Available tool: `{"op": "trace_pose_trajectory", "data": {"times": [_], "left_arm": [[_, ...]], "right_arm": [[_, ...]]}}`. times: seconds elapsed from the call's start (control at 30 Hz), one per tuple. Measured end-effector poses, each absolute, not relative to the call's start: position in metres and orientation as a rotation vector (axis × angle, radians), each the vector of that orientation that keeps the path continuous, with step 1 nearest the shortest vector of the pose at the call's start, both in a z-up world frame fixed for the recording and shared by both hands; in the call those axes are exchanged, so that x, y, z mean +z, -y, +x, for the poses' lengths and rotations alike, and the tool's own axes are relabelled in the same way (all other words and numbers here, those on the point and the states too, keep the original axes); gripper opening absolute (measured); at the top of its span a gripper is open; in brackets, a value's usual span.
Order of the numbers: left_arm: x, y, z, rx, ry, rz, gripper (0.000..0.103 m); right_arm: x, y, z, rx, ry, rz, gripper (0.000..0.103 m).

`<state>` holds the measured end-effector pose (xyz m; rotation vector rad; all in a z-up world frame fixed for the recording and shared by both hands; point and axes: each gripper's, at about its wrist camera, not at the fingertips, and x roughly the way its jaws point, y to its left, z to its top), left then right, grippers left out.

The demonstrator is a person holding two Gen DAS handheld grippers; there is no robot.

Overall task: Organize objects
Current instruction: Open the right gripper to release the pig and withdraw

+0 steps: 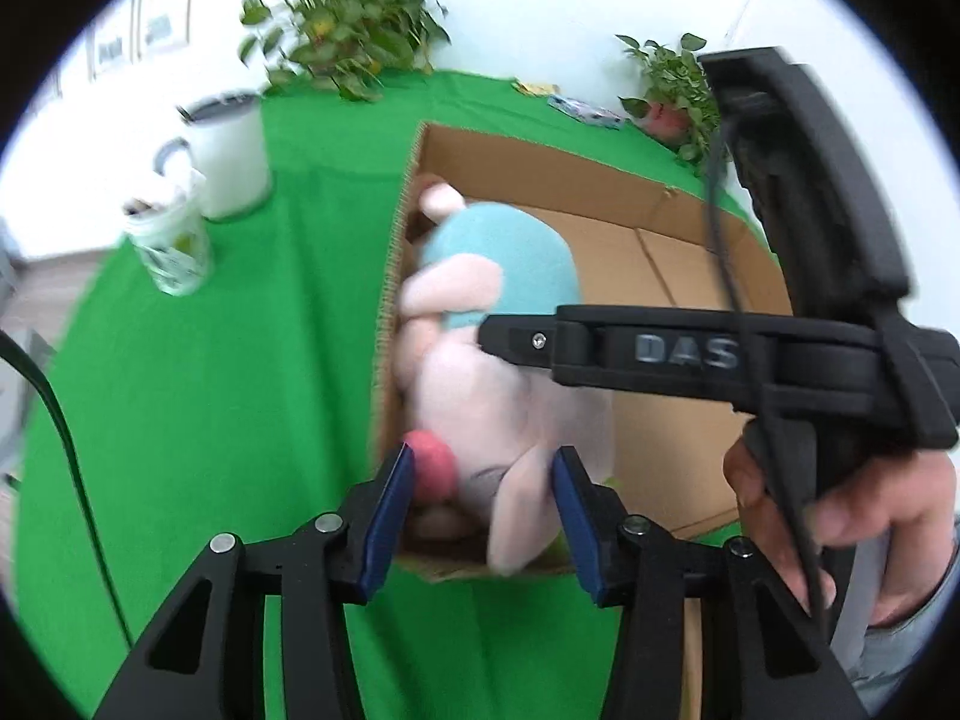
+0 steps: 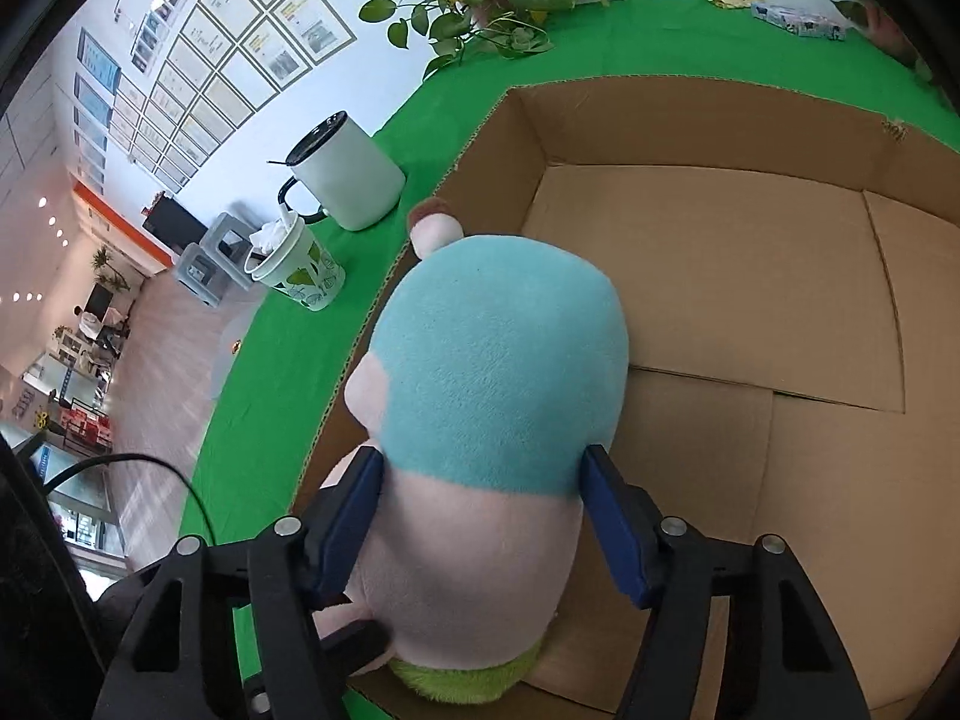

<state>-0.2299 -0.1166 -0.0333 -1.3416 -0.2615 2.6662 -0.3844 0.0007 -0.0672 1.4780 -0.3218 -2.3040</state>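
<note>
i see the plush toy (image 2: 486, 408) in the cardboard box (image 2: 750, 276), against its left wall. right gripper (image 2: 483, 516) pads squeeze its body. left gripper (image 1: 483, 516) straddles its lower end, contact unclear through blur.

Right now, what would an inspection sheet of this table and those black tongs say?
Surface: green cloth over the table.
Job's things: plush toy in the cardboard box, against its left wall.
Clutter: white mug, leaf-print cup stuffed with paper, small packet.
Grippers: right gripper pads pressing the toy's body; left gripper straddling the toy's lower end, contact unclear.
Cables: black cable crossing the cloth.
Surroundings: potted plants, framed papers on the wall.
</note>
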Motion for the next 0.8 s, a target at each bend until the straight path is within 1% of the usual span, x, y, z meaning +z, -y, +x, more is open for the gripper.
{"op": "trace_pose_trajectory", "data": {"times": [0.13, 0.23, 0.3, 0.33, 0.43, 0.47, 0.5, 0.53, 0.57, 0.6, 0.63, 0.67, 0.7, 0.8], "left_arm": [[-0.018, 0.122, -0.201, 2.746, 0.224, -1.298, 0.044], [-0.009, 0.126, -0.18, 2.781, 0.247, -1.247, 0.045], [-0.003, 0.127, -0.166, 2.822, 0.245, -1.224, 0.045], [-0.001, 0.128, -0.16, 2.839, 0.246, -1.212, 0.047], [0.007, 0.132, -0.145, 2.902, 0.246, -1.171, 0.047], [0.011, 0.133, -0.138, 2.922, 0.24, -1.144, 0.047], [0.017, 0.133, -0.13, 2.95, 0.227, -1.112, 0.048], [0.024, 0.131, -0.122, 2.986, 0.203, -1.073, 0.051], [0.031, 0.127, -0.114, 3.017, 0.176, -1.028, 0.055], [0.037, 0.122, -0.106, 3.049, 0.142, -0.97, 0.059], [0.046, 0.114, -0.095, 3.083, 0.098, -0.9, 0.069], [0.053, 0.106, -0.086, 3.104, 0.065, -0.845, 0.081], [0.059, 0.099, -0.077, 3.115, 0.04, -0.79, 0.084], [0.075, 0.076, -0.055, 3.088, -0.005, -0.69, 0.084]], "right_arm": [[-0.069, 0.009, -0.383, -2.347, 0.288, 1.474, 0.063], [-0.071, 0.012, -0.381, -2.384, 0.27, 1.46, 0.064], [-0.066, 0.017, -0.377, -2.428, 0.196, 1.418, 0.067], [-0.062, 0.019, -0.373, -2.448, 0.156, 1.399, 0.068], [-0.038, 0.017, -0.355, -2.501, 0.065, 1.325, 0.069], [-0.026, 0.013, -0.344, -2.521, 0.049, 1.278, 0.075], [-0.013, 0.009, -0.331, -2.56, 0.03, 1.223, 0.085], [-0.001, 0.003, -0.316, -2.605, 0.012, 1.168, 0.09], [0.011, -0.001, -0.299, -2.65, -0.006, 1.112, 0.098], [0.022, -0.006, -0.281, -2.693, -0.019, 1.057, 0.102], [0.031, -0.014, -0.261, -2.735, -0.027, 1.005, 0.102], [0.039, -0.021, -0.244, -2.769, -0.038, 0.97, 0.102], [0.046, -0.027, -0.224, -2.811, -0.059, 0.941, 0.102], [0.057, -0.051, -0.17, -2.894, -0.093, 0.877, 0.102]]}}
